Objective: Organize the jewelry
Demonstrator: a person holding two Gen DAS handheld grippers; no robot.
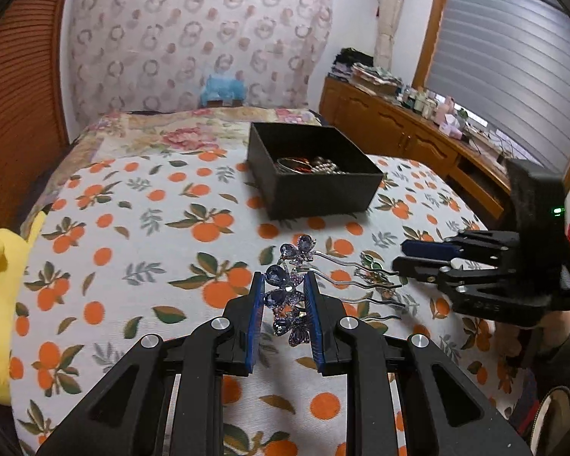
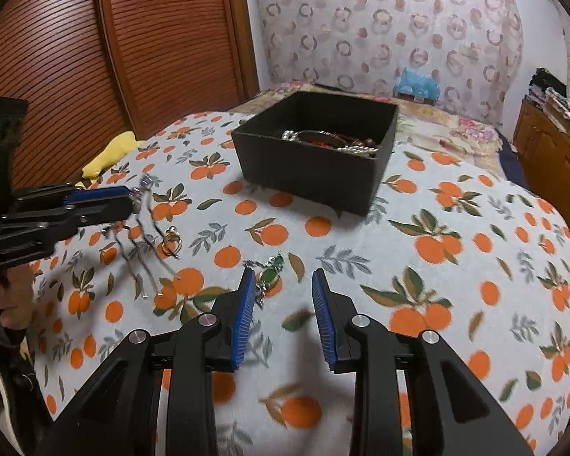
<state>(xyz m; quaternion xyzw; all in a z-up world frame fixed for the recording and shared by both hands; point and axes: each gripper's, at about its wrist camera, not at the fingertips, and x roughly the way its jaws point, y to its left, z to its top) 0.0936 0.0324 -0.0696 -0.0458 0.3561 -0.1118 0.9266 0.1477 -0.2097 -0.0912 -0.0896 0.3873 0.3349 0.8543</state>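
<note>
On the orange-print bedspread [image 1: 133, 228], the left gripper [image 1: 284, 296] was clamped on a hair comb [image 1: 288, 296] of purple-blue teardrop gems, its wavy silver prongs sticking out sideways above the cloth. The right gripper [image 2: 284, 296] hung unclenched and empty, a green pendant [image 2: 269, 275] lying just beyond its left pad. Behind sat the black box [image 1: 315, 186]

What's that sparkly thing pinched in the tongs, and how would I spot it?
Start at the black box on the orange-print bedspread, then come toward the nearer tongs, the left gripper. Clamped between its blue pads is a hair comb. Its purple butterfly gems and long wavy silver prongs mark it out from the green pendant and gold ring lying nearby.
</note>
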